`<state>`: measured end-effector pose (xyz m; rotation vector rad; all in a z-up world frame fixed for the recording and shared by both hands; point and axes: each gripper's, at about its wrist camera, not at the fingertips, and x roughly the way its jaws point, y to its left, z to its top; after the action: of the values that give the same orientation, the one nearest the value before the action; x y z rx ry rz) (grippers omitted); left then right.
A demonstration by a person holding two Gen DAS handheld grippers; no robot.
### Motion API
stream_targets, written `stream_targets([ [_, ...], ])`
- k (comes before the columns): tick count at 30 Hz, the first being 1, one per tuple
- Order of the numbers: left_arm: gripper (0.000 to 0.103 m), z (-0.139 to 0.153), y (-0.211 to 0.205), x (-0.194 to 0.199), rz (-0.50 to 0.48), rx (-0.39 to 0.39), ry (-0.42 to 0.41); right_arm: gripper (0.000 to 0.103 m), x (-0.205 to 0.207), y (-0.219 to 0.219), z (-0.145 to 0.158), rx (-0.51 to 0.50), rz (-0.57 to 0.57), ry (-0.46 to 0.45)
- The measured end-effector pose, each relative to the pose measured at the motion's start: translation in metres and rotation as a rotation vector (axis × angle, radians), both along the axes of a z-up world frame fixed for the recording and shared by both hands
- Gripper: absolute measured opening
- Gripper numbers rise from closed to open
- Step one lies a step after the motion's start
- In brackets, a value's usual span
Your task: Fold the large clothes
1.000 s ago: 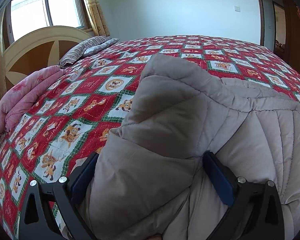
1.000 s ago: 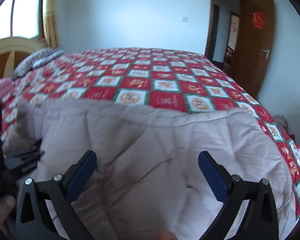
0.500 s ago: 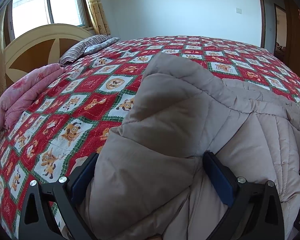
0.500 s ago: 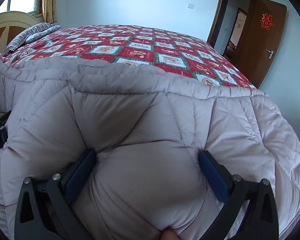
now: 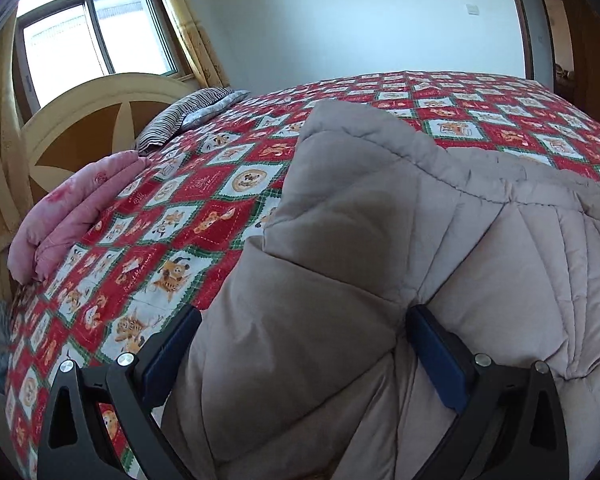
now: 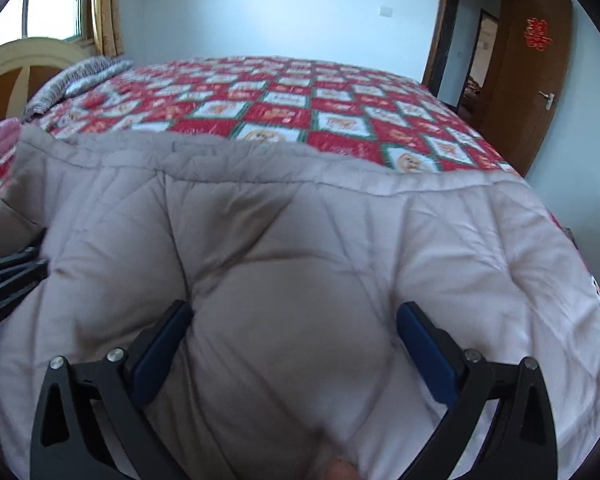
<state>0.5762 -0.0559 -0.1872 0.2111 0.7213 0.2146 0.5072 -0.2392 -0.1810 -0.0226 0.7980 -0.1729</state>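
With both the left gripper (image 5: 300, 344) and the right gripper (image 6: 294, 334) spread wide around thick bunches of the beige quilted coat (image 6: 300, 240) on the bed (image 6: 340, 120) – barely pinched (padding bulges between the pads) – we risk it slipping free if we lift.

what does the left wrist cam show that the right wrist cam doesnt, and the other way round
Only the left wrist view shows the window panes clearly and the whole rolled pink quilt by the headboard.

Only the right wrist view shows the open brown door with its red paper decoration, plus the left gripper's black frame at its left edge.

Both share the beige quilted comforter bunched between spread fingers of the left gripper and right gripper, the red patterned bedspread, and the striped pillow.
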Motion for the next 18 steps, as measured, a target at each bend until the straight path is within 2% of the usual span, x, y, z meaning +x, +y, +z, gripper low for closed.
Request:
stream_targets([
  [2,0.102,0.000,-0.001,-0.001,0.000,0.001,-0.004,0.103,-0.023,0.000,0.005,-0.043,-0.035,-0.035],
  [3,0.102,0.000,-0.001,-0.002,0.004,0.000,-0.003,0.103,-0.028,0.004,0.000,-0.077,-0.046,-0.021],
  [5,0.102,-0.001,-0.003,-0.003,0.005,0.000,0.007,0.103,-0.032,0.008,-0.013,-0.085,-0.044,-0.001],
  [6,0.102,-0.001,-0.003,-0.003,0.002,-0.009,0.027,0.103,-0.036,0.011,-0.017,-0.103,-0.048,-0.021],
  [10,0.102,0.010,0.006,-0.017,-0.019,-0.026,0.078,0.103,-0.029,0.014,-0.024,-0.116,-0.038,0.003],
  [13,0.102,0.025,0.016,-0.050,-0.006,0.015,0.017,0.103,-0.027,0.014,-0.025,-0.120,-0.035,0.016],
  [15,0.102,0.034,0.034,-0.080,0.024,0.002,-0.026,0.103,-0.027,0.015,-0.024,-0.124,-0.039,0.019],
  [18,0.102,0.038,0.066,-0.110,0.071,-0.053,-0.043,0.103,-0.041,0.015,-0.012,-0.090,-0.038,0.021],
])
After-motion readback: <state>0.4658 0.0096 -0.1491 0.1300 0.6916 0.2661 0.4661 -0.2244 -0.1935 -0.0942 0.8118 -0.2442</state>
